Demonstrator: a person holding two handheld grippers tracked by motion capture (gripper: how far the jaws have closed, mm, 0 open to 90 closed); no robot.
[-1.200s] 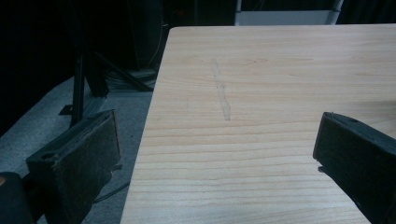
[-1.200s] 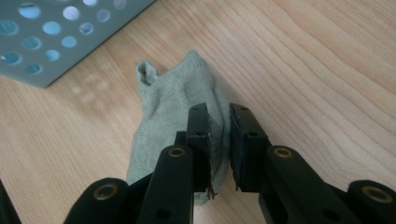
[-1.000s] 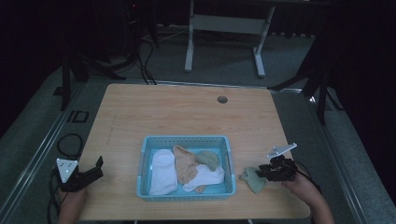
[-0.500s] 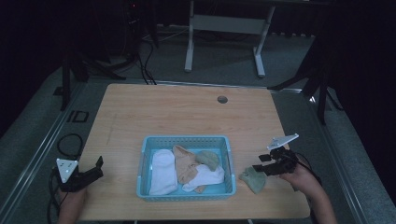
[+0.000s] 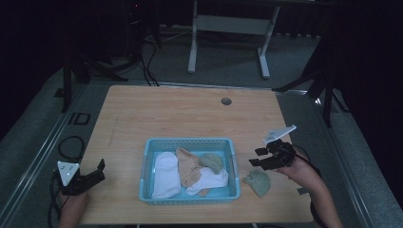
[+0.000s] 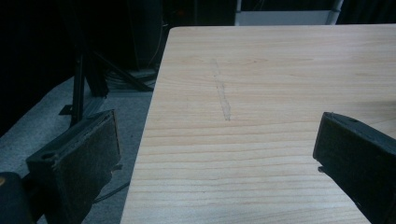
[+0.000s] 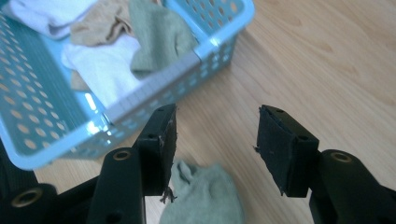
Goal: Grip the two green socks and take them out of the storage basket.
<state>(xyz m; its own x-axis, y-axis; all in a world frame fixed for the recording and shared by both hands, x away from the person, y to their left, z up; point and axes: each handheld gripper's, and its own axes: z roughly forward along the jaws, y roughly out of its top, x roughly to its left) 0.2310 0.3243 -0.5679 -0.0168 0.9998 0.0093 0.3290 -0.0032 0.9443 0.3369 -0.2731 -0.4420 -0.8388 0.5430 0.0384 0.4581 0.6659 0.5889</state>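
Observation:
A light-blue perforated basket (image 5: 189, 142) sits at the table's front middle. It holds a white sock (image 5: 164, 175), a tan sock (image 5: 188, 166) and a green sock (image 5: 212, 162). Another green sock (image 5: 257, 182) lies flat on the table just right of the basket. My right gripper (image 5: 256, 157) hovers open above that sock, apart from it. In the right gripper view the sock (image 7: 205, 198) lies below the spread jaws of the right gripper (image 7: 215, 144), with the basket's corner (image 7: 154, 88) to the left. My left gripper (image 5: 100, 171) rests open at the front left, its jaws wide in the left gripper view (image 6: 215, 154).
The wooden table (image 5: 190, 114) has a round grommet hole (image 5: 226, 101) near its far edge. Its left edge (image 6: 149, 116) drops to a grey floor with black stand legs (image 6: 84, 79). A white frame (image 5: 228, 23) stands behind the table.
My right gripper has lifted up and away from the green sock, which stays on the table beside the basket. The left gripper has not moved.

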